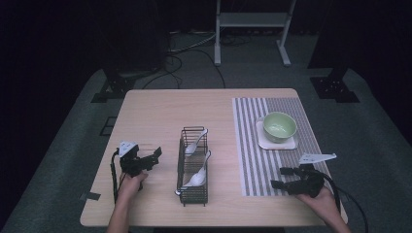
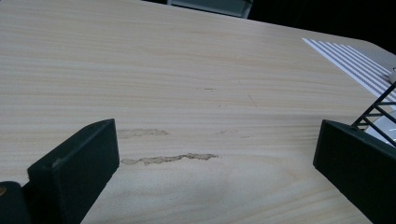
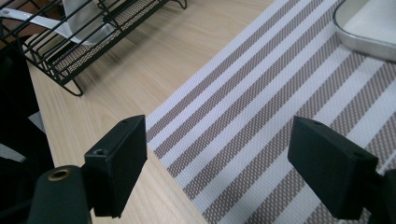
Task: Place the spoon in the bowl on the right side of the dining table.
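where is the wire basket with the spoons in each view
High view: wire basket at table centre, between both grippers.
Left gripper view: a corner of it at the right edge.
Right gripper view: top left.
Shared landmark: striped placemat, just beside the basket.

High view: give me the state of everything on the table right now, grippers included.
Left gripper: open, nothing between the jaws.
Right gripper: open, over the striped mat.
Wire rack: upright, holds both spoons.
Far spoon: lying in rack.
Near spoon: lying in rack.
Green bowl: upright, empty, on its tray.
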{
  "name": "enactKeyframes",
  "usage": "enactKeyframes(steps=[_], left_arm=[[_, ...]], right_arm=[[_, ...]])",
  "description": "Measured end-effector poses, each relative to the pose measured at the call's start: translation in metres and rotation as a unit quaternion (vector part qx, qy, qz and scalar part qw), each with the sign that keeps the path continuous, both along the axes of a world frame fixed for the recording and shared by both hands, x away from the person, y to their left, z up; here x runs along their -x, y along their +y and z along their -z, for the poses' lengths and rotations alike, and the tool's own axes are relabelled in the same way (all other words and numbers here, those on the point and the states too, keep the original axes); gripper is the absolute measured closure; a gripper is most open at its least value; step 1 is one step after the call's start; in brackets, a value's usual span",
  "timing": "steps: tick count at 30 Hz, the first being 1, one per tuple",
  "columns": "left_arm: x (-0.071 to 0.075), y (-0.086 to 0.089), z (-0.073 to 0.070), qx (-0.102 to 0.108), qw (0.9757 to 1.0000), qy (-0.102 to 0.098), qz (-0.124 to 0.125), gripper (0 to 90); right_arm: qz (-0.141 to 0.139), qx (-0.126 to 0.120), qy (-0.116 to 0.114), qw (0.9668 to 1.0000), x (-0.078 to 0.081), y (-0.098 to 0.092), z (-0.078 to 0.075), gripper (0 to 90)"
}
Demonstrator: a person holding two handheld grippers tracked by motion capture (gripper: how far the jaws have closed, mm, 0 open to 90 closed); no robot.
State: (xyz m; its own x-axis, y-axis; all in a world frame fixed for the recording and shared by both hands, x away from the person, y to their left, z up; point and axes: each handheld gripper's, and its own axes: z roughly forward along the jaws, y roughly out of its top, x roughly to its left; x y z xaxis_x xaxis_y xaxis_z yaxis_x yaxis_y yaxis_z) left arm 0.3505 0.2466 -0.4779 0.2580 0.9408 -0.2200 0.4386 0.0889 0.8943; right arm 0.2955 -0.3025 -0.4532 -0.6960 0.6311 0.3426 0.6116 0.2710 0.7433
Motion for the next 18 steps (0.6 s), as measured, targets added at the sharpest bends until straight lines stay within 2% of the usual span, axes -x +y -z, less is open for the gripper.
enactKeyframes(steps=[2,7,18], left_arm=[[0.000,0.000,0.000,0.000,1.0000,-0.003,-0.001,0.0],[0.001,-0.001,0.000,-0.004,1.0000,-0.006,0.000,0.0],[0.002,0.000,0.000,0.000,1.0000,-0.006,-0.001,0.0]], right_arm=[[-0.001,0.008,-0.007,0.9999,-0.002,0.004,-0.003,18.7],[-0.013,0.008,-0.013,0.9998,-0.007,0.013,-0.013,18.9],[-0.032,-0.011,-0.007,0.9994,-0.017,0.028,-0.031,19.0]])
